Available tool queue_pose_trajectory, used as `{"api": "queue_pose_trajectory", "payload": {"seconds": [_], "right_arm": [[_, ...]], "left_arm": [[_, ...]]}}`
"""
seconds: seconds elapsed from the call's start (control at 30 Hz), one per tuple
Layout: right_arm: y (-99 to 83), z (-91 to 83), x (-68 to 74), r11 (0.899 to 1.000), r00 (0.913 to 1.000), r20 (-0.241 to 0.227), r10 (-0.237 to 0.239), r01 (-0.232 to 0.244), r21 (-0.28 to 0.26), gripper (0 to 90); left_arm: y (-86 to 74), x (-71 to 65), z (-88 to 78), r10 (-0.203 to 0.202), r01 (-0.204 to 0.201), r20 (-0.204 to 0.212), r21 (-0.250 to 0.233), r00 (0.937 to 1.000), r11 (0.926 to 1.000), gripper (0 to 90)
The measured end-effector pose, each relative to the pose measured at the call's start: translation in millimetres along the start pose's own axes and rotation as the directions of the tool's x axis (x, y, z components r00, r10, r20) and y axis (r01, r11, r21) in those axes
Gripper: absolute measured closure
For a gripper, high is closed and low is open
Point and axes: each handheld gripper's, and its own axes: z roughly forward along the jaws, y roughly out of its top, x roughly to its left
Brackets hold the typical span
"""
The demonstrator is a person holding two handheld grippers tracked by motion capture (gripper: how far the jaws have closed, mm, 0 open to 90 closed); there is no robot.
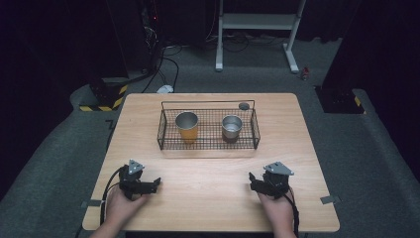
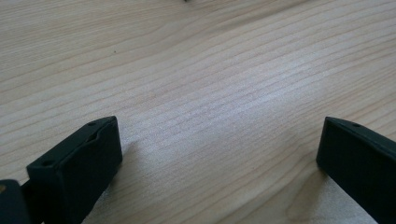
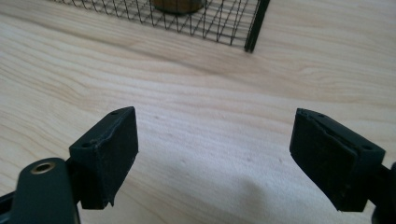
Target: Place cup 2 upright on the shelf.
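A black wire basket [image 1: 257, 130] stands at the middle back of the wooden table [image 1: 213, 171]. Inside it an orange cup with a metal rim [image 1: 186, 125] stands upright on the left and a smaller metal cup [image 1: 232, 127] on the right. My left gripper [image 1: 154, 185] rests near the front left edge, open, with bare wood between its jaws [image 2: 219, 140]. My right gripper [image 1: 253, 181] rests near the front right, open as well [image 3: 215, 144]. In the right gripper view the basket's corner [image 3: 254, 28] and a cup's base [image 3: 177, 4] lie ahead.
A small dark round disc [image 1: 243, 105] lies on the table just behind the basket's right end. Beyond the table are a white metal stand [image 1: 257, 22], cables on the grey floor and a black-and-yellow striped block [image 1: 106, 99].
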Motion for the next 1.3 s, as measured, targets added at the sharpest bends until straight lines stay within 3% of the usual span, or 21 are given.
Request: {"api": "queue_pose_trajectory", "payload": {"seconds": [0.43, 0.57, 1.3], "right_arm": [[-17.1, 6.7, -6.3, 0.995, 0.9994, 0.030, 0.019, -0.022, 0.096, 14.2], [-16.8, 7.5, -9.0, 0.993, 0.9986, 0.011, 0.051, -0.052, 0.109, 13.8], [-15.3, 9.7, -7.3, 0.993, 0.9987, 0.018, 0.048, -0.050, 0.106, 13.4]], "left_arm": [[0.0, -0.1, 0.1, -0.001, 0.001, 0.001, 0.000, 1.0000, 1.0000, 0.4], [-0.1, 0.0, 0.1, -0.001, 0.001, 0.002, 0.000, 1.0000, 1.0000, 0.4], [0.0, 0.0, 0.1, -0.002, 0.002, 0.003, 0.001, 1.0000, 1.0000, 0.3]]}}
